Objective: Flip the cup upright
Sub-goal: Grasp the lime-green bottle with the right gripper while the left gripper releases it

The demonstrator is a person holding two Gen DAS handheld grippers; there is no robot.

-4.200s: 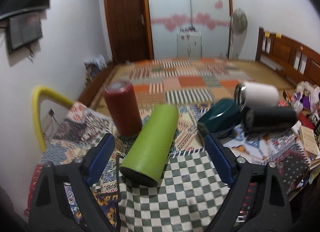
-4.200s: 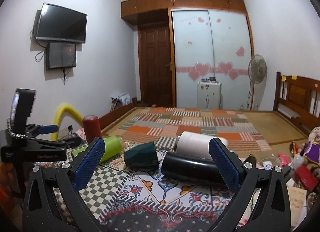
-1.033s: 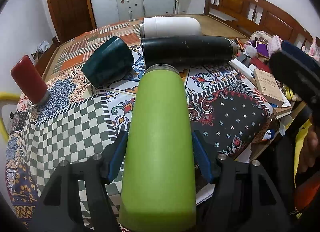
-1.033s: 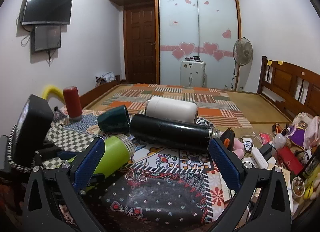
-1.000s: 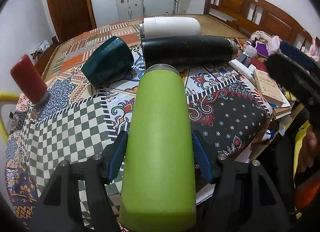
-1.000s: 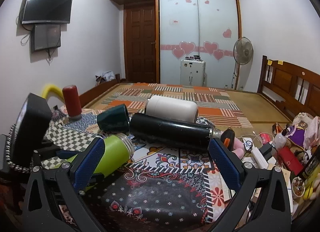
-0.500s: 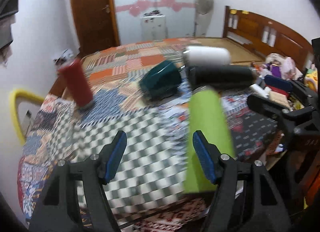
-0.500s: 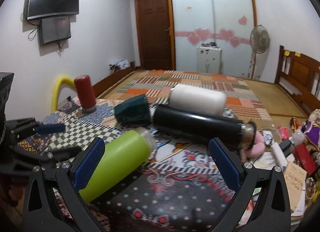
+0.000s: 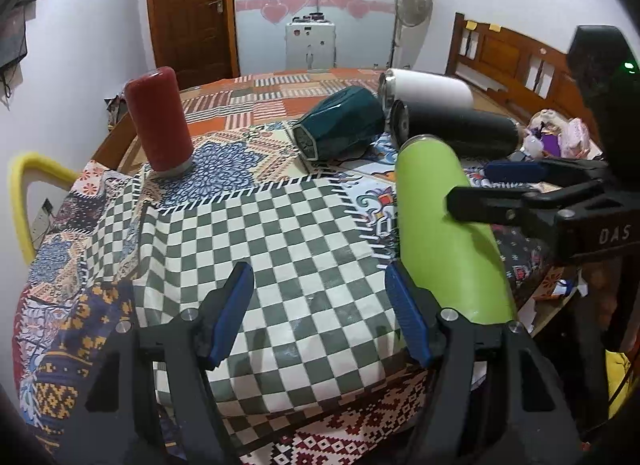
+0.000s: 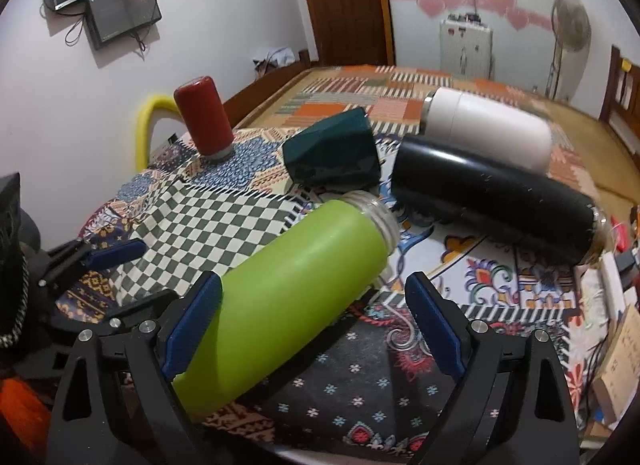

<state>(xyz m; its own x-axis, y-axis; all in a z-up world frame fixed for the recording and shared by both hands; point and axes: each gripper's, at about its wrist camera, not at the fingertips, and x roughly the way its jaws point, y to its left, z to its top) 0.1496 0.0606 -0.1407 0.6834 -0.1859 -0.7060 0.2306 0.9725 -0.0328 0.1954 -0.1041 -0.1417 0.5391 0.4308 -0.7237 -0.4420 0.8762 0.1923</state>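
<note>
A green cup lies on its side on the patterned tablecloth, mouth pointing toward the far side. My left gripper is open and empty, just left of the green cup's base end. In the right wrist view the green cup lies between the fingers of my right gripper, which is open around it. The right gripper also shows from the side in the left wrist view, over the cup.
A red cup stands mouth down at the far left. A dark teal cup, a black flask and a white flask lie on their sides behind. Clutter lines the right table edge.
My left gripper let go of the green cup, opened and pulled back to the left. The cup now lies on the table, and my right gripper has moved in around it.
</note>
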